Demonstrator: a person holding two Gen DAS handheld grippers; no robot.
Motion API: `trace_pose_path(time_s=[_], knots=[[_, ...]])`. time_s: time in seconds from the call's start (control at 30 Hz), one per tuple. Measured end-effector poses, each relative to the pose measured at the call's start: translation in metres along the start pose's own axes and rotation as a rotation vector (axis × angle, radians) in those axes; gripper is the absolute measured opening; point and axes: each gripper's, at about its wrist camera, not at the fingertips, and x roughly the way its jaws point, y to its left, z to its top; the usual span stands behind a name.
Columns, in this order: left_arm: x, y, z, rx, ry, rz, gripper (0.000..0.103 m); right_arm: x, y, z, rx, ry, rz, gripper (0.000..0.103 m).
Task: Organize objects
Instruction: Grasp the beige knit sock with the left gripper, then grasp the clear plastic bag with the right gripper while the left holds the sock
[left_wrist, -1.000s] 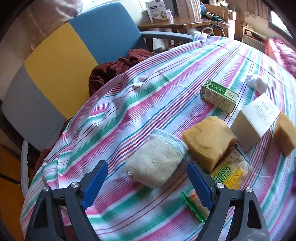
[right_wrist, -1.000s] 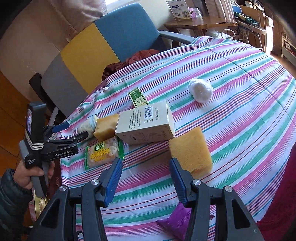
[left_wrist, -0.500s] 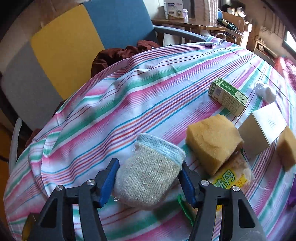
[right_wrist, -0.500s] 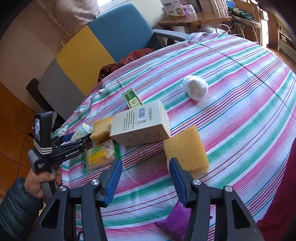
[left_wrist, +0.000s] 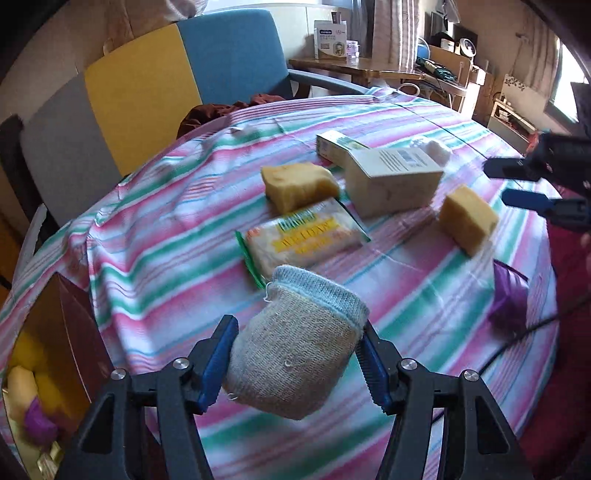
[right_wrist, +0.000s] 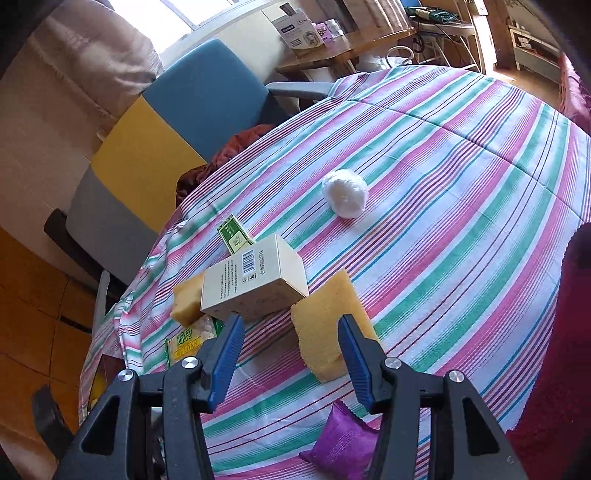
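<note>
The round table (right_wrist: 461, 192) carries a cloth striped in pink, green and white, its fabric creased along fold lines. Behind the table stands an armchair (left_wrist: 177, 85) with grey, yellow and blue panels, a dark red garment (left_wrist: 225, 110) bunched on its seat; a wooden side table (left_wrist: 354, 68) with cartons stands behind the armchair.

The left gripper (left_wrist: 295, 354) is held above the near edge of the table, angled downward. Its jaws have just been closing and are now clamped on the rolled sock (left_wrist: 299, 343) (grey-beige knit, pale blue cuff), which is lifted clear of the cloth. Below the near-left edge of the table sits an open cardboard box (left_wrist: 70, 328) containing soft yellow and purple items.

The right gripper (right_wrist: 291, 350) is also angled downward over the table, jaws apart and empty; the nearer yellow sponge (right_wrist: 325, 328) lies on the cloth beyond them, untouched.

Items on the table, largest first:
- cream carton (right_wrist: 255, 284), rectangular, printed with a barcode, near the table's centre;
- snack packet (left_wrist: 306, 240), glossy film, in front of the carton;
- second yellow sponge (left_wrist: 299, 184), porous, left of the carton;
- green box (right_wrist: 234, 238), behind the carton;
- white ball (right_wrist: 345, 194), wrapped, further behind the carton;
- purple pouch (right_wrist: 340, 443), crinkled, at the table's near edge.
</note>
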Motion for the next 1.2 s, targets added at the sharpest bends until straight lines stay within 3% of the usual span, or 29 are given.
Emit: trace_pose_path(time_s=[0.13, 0.33, 0.47, 0.53, 0.67, 0.93, 1.03, 1.2], knots=[[0.001, -0.021, -0.034, 0.024, 0.008, -0.01, 0.064, 0.001, -0.001, 0.0, 0.005, 0.004, -0.01, 0.053], [-0.016, -0.029, -0.06, 0.036, -0.074, -0.008, 0.064, 0.009, 0.003, -0.004, -0.023, 0.04, -0.039, 0.053], [-0.014, -0.028, -0.069, 0.049, -0.13, -0.002, 0.064, 0.013, 0.005, -0.007, -0.038, 0.054, -0.078, 0.053], [-0.008, -0.025, -0.074, 0.051, -0.14, 0.039, 0.06, 0.012, 0.005, -0.007, -0.037, 0.051, -0.097, 0.053], [-0.007, -0.002, -0.079, -0.063, -0.162, -0.044, 0.057, 0.013, 0.006, -0.008, -0.042, 0.045, -0.133, 0.053], [-0.008, -0.004, -0.084, -0.05, -0.195, -0.031, 0.053, 0.015, 0.01, -0.007, -0.074, 0.067, -0.177, 0.054], [-0.008, -0.003, -0.086, -0.048, -0.201, -0.032, 0.053, 0.019, 0.008, 0.001, -0.073, 0.093, -0.182, 0.054], [-0.009, -0.002, -0.086, -0.052, -0.203, -0.038, 0.053, 0.018, 0.003, 0.044, -0.083, 0.045, -0.214, 0.054]])
